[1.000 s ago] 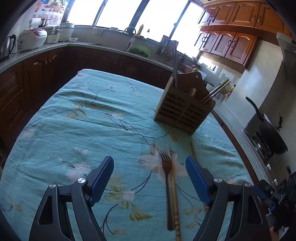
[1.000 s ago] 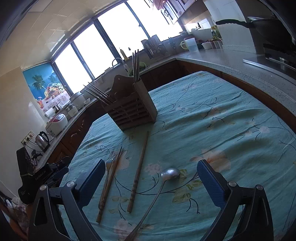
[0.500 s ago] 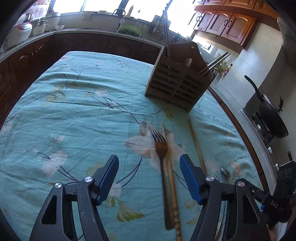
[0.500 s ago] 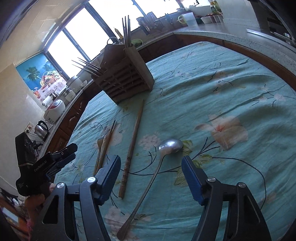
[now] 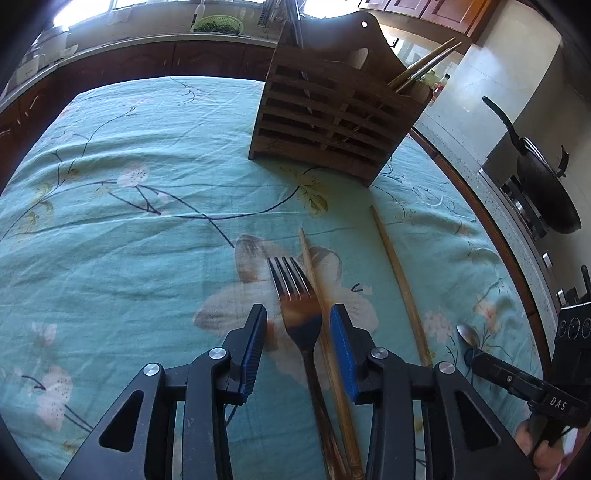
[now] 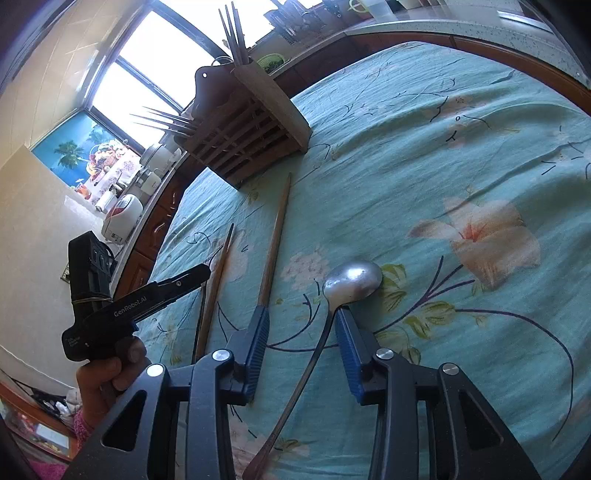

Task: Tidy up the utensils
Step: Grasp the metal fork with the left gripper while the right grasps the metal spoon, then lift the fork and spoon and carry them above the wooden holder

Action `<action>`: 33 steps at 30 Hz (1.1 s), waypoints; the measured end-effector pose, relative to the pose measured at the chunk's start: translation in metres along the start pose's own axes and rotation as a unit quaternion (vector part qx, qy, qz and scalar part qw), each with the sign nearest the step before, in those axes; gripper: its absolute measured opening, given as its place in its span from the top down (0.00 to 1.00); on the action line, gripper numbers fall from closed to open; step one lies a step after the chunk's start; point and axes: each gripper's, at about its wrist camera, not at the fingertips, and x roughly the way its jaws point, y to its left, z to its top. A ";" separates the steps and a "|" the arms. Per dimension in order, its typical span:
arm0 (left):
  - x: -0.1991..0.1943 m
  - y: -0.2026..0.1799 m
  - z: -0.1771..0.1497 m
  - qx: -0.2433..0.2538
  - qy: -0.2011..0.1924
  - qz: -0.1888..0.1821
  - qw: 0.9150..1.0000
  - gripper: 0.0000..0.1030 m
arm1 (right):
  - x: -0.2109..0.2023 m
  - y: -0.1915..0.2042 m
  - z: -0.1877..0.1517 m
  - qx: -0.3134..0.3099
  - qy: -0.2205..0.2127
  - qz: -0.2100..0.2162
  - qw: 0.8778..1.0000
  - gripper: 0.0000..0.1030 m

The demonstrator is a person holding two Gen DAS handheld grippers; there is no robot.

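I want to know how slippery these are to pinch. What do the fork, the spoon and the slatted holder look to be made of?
Fork: metal, probably polished steel, since its tines mirror the light. Spoon: metal too, duller and satin-grey, with a soft highlight on the bowl. Slatted holder: wood or bamboo, matte brown, with visible slats and grain.

Bright daylight pours through tall dark-framed windows [image 6: 147,70] above a pale worktop [image 5: 122,40] with dark wooden cabinets [image 5: 207,59] below. A white rice cooker [image 6: 122,218] stands there. More wooden cupboards [image 5: 436,9] hang high; a black pan [image 5: 543,184] sits on the stove beside cream walls.
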 end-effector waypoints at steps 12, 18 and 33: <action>0.006 -0.001 0.002 0.008 -0.007 -0.014 1.000 0.81 | 0.001 0.007 0.010 -0.016 -0.002 0.014 1.000 0.97; -0.034 0.000 -0.008 -0.003 -0.043 -0.026 0.999 0.81 | -0.012 0.024 0.016 -0.039 -0.020 0.019 0.999 0.98; -0.147 -0.001 -0.026 -0.018 -0.165 -0.061 0.984 0.99 | -0.069 0.071 0.051 -0.101 -0.116 0.021 0.988 0.98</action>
